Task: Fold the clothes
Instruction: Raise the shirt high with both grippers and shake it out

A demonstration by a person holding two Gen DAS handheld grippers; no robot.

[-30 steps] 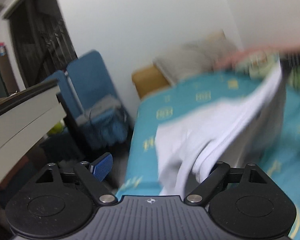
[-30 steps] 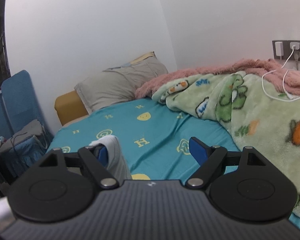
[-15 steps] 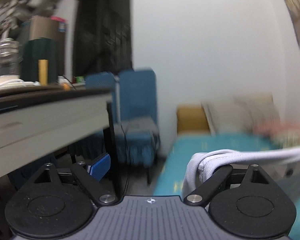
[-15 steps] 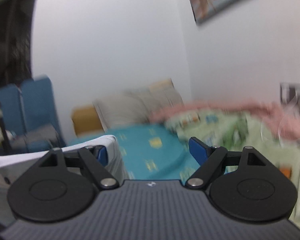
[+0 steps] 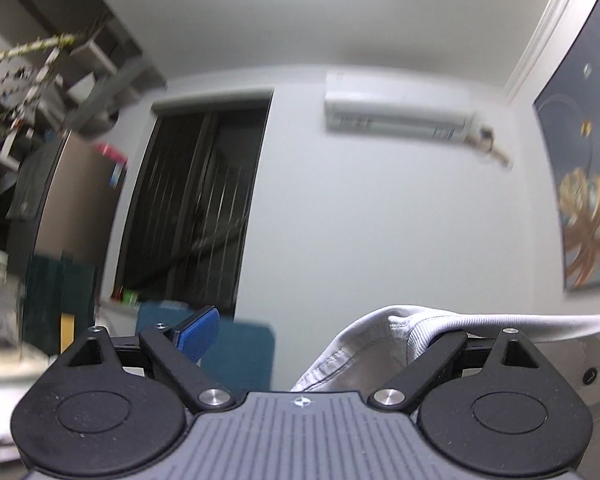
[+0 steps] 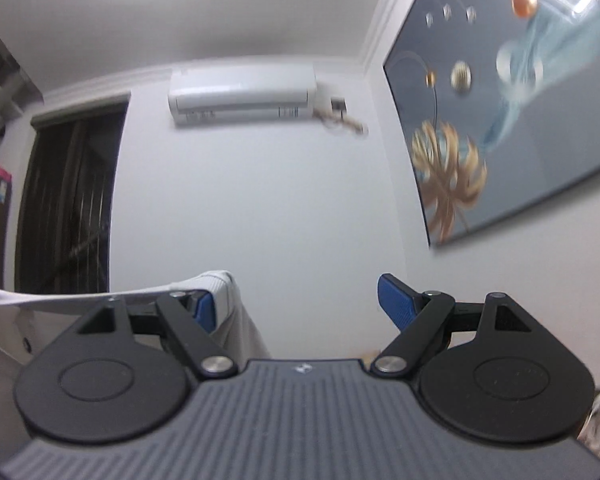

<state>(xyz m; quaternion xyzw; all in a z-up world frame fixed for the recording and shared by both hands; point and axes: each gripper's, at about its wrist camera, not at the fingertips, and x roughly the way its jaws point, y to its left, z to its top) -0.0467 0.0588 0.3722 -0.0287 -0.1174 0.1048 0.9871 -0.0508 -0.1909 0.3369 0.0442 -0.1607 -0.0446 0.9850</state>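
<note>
A white garment [image 5: 380,344] hangs over the right finger of my left gripper [image 5: 312,332], whose jaws stand wide apart; a taut edge of it runs off to the right. In the right wrist view the same white garment [image 6: 228,300] is draped over the left finger of my right gripper [image 6: 300,304], also wide open, with its edge stretched off to the left. Both grippers point upward at the wall and ceiling. The cloth is hooked on one finger of each, not pinched. The bed is out of view.
A wall air conditioner [image 6: 240,92] hangs above a dark doorway [image 6: 68,200]. A large framed picture [image 6: 512,120] is on the right wall. Shelves [image 5: 40,92] and a blue chair back [image 5: 244,352] are at the left.
Both grippers have swung up from facing the bed to facing the upper wall and ceiling, lifting the white garment with them. The bed, pillow and blanket have left view.
</note>
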